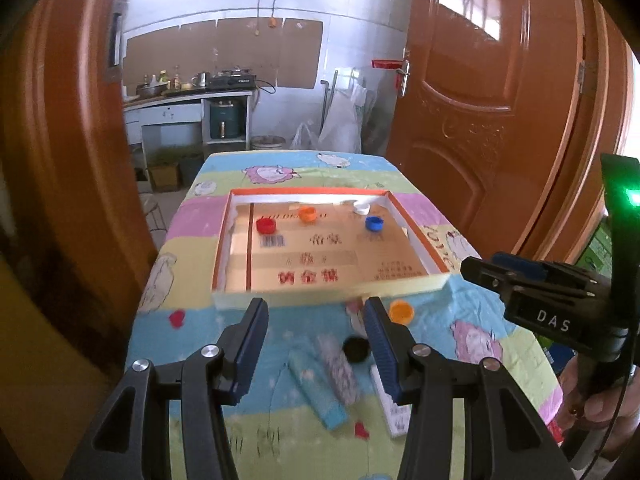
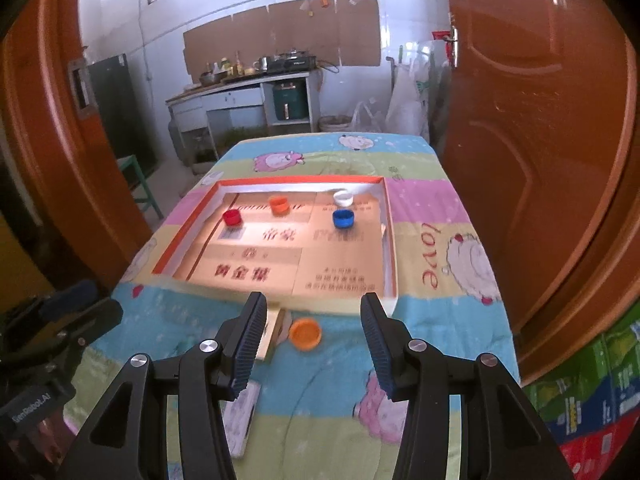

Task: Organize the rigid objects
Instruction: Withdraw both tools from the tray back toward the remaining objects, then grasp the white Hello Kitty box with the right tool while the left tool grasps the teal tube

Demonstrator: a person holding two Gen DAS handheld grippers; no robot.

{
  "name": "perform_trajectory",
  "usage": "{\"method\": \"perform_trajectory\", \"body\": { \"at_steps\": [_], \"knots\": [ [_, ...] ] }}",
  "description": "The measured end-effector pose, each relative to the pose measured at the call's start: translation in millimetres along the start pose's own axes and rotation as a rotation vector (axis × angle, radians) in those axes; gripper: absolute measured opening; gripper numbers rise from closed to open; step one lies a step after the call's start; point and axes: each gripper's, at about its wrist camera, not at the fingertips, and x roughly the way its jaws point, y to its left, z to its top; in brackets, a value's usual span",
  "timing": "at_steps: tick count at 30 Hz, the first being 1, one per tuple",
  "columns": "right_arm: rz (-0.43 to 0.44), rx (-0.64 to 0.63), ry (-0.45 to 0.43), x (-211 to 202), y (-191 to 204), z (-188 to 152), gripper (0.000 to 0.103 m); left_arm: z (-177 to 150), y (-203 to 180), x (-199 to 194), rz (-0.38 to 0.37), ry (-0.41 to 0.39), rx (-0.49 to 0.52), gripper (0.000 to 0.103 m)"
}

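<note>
Left wrist view: left gripper (image 1: 316,320) jaws apart, nothing between them. Tray (image 1: 228,236) on the table (image 1: 480,344) holds four caps: red (image 1: 265,225), orange (image 1: 307,213), white (image 1: 361,208), blue (image 1: 374,223). Loose on the cloth near the tray: one orange cap (image 1: 401,311), one black cap (image 1: 355,349), three small boxes, blurred.

Right wrist view: right gripper (image 2: 313,320) jaws apart, empty, the loose orange cap on the cloth beyond them. Same four caps in the tray.

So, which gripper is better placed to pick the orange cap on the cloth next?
Probably the right gripper. In its own view the orange cap lies between its open, empty fingers, just before the tray. From the left gripper, also open, the cap sits outside its right finger, so it would need shifting sideways.
</note>
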Motion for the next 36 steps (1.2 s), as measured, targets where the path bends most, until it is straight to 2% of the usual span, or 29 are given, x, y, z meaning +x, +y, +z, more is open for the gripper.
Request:
{"method": "perform_trajectory", "body": {
  "at_steps": [12, 21, 28, 36],
  "knots": [
    [0.000, -0.001, 0.029, -20, 27, -72, 0.051, -62, 3, -27, 0.013, -0.030, -0.043, 0.050],
    [0.022, -0.053, 0.084, 5, 51, -104, 0.051, -92, 4, -15, 0.032, -0.024, -0.046, 0.050],
    [0.014, -0.064, 0.127, 34, 61, -115, 0.051, -104, 9, -6, 0.029, -0.005, -0.050, 0.050],
    [-0.014, -0.066, 0.141, 58, 71, -108, 0.051, -108, 21, -3, 0.026, 0.009, -0.075, 0.050]
  ]
}}
